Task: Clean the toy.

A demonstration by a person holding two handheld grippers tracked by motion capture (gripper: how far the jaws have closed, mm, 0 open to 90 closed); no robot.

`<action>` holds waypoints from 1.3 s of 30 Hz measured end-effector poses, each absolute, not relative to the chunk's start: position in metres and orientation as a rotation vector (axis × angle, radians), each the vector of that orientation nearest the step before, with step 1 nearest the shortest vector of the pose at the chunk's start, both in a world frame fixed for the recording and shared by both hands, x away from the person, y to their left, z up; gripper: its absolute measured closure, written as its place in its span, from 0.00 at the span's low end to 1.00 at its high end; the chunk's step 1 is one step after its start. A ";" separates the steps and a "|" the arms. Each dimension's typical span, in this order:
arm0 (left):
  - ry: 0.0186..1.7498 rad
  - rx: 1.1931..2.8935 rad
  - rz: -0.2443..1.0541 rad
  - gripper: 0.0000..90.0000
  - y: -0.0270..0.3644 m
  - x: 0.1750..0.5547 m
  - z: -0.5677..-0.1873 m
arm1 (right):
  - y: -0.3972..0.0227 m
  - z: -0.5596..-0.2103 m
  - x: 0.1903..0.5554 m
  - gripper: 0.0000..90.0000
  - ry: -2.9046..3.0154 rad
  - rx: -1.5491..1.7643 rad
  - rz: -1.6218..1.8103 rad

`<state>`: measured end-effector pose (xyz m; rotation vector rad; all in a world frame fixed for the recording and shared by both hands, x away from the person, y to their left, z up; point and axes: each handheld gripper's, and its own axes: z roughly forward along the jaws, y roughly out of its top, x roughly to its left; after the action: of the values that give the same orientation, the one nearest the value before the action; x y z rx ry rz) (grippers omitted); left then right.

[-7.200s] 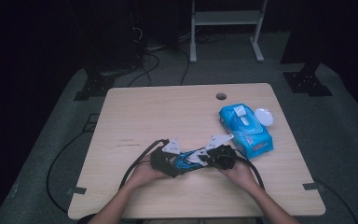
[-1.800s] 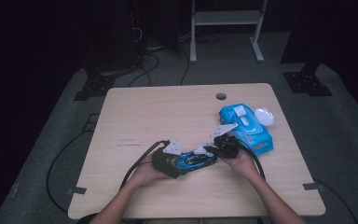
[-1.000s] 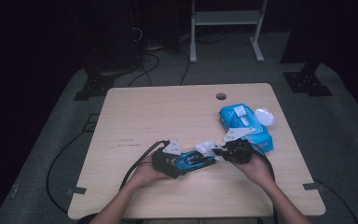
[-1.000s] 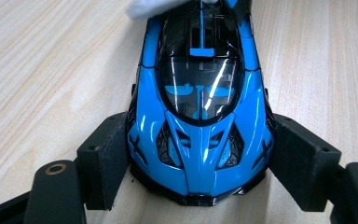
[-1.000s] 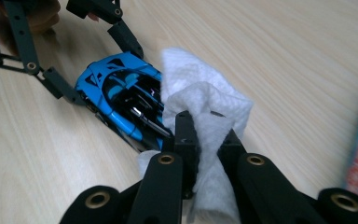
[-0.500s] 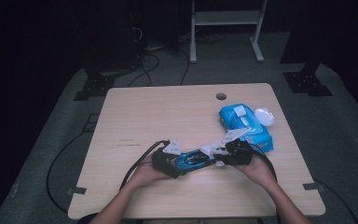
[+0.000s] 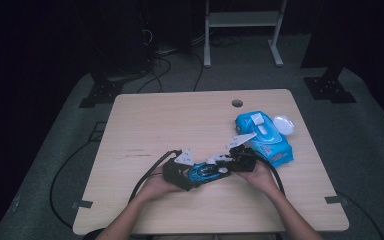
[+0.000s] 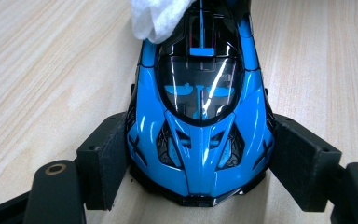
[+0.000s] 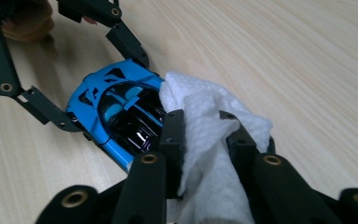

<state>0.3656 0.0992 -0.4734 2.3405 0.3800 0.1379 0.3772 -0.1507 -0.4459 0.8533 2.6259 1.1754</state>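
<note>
Right now your left gripper fingers clamp the blue toy car's sides; your right gripper fingers, just closing, pinch a white wipe on its roof.

Glossy blue toy sports car with black canopy, upright at lower centre of the high view; crumpled white wipe rests on its rear, right of centre.

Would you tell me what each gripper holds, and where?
Left gripper clamps the blue toy car by its nose sides; right gripper pinches a bunched white wipe.
</note>
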 end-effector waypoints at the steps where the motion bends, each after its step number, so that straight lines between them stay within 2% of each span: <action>1: 0.379 2.341 0.138 0.28 0.099 0.366 -0.473 | -0.153 -0.446 0.379 0.86 2.637 0.872 1.196; 5: 0.376 2.342 0.140 0.28 0.099 0.366 -0.473 | -0.160 -0.446 0.382 0.92 2.645 0.915 1.236; 15: 0.378 2.340 0.135 0.28 0.100 0.366 -0.474 | -0.190 -0.421 0.360 0.92 2.518 0.891 1.172; 21: 0.377 2.340 0.132 0.28 0.100 0.366 -0.474 | -0.190 -0.438 0.348 0.92 2.579 0.876 1.070; 27: 0.367 2.337 0.125 0.28 0.101 0.367 -0.474 | -0.183 -0.441 0.366 0.92 2.544 0.928 1.105; 32: 0.373 2.335 0.119 0.28 0.101 0.367 -0.474 | -0.161 -0.444 0.388 0.92 2.536 0.945 1.144; 39: 0.376 2.337 0.114 0.28 0.101 0.368 -0.475 | -0.172 -0.445 0.381 0.92 2.561 0.949 1.143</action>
<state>0.3677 0.1013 -0.4745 2.3367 0.3758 0.1142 0.3813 -0.1716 -0.4446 0.9491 2.5612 1.1435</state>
